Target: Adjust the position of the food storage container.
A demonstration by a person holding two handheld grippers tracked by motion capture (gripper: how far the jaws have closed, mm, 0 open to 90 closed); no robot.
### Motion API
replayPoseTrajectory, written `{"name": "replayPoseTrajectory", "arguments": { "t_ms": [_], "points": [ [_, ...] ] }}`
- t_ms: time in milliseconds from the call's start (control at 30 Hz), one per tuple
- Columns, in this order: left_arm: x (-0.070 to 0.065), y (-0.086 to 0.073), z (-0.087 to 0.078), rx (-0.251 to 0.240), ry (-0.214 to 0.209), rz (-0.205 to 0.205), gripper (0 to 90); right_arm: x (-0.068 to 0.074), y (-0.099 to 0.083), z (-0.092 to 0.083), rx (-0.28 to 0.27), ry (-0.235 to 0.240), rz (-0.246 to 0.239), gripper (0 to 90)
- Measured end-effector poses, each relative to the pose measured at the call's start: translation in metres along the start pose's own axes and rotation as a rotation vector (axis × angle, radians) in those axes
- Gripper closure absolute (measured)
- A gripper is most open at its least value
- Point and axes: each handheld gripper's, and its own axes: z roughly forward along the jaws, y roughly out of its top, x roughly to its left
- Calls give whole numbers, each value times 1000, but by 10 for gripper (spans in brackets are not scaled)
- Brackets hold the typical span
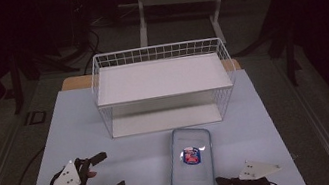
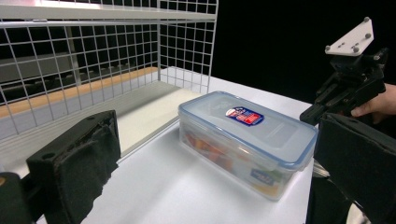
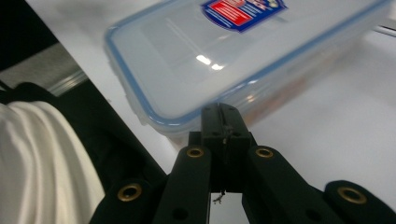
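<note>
A clear plastic food box (image 1: 192, 161) with a blue-rimmed lid and a red-and-blue sticker lies on the table, in front of the wire shelf. My left gripper (image 1: 113, 170) rests at the table's front left, its jaws wide apart with nothing between them, pointing toward the box (image 2: 247, 135). Its two black pads (image 2: 79, 168) frame the left gripper view. My right gripper (image 1: 220, 181) is at the front edge by the box's near right corner. Its jaws are shut together (image 3: 224, 119), and their tip is at the rim of the box (image 3: 224, 56). The right gripper (image 2: 345, 88) is held by a hand beyond the box.
A white wire shelf (image 1: 160, 80) with two white boards stands across the back middle of the light table (image 1: 131, 179), its open front facing me. A white sleeve (image 3: 42, 163) hangs beside the right gripper. Dark floor and table legs lie beyond.
</note>
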Motion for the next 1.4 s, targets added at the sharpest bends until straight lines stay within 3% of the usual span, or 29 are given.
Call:
{"name": "replayPoseTrajectory", "arguments": {
  "t_ms": [100, 267, 467, 767, 1033, 1267, 1400],
  "points": [
    [0, 0, 0, 0, 0, 2, 3, 3, 4, 6, -1, 18, -10, 900],
    [1, 0, -2, -2, 2, -2, 2, -8, 4, 9, 19, -24, 8, 900],
    [1, 0, -1, 2, -1, 1, 2, -7, 6, 17, 37, 2, 2, 900],
    [-1, -1, 0, 6, -11, 4, 3, 14, 21, 44, 43, 99, -61, 900],
    [0, -1, 0, 4, -10, 0, 3, 32, 34, 68, 39, 150, -112, 900],
    [-1, -1, 0, 10, -12, 6, 3, 46, 49, 93, 34, 164, -167, 900],
    [0, -2, 1, 16, -8, 4, 3, 49, 57, 104, 22, 150, -171, 900]
  ]
}}
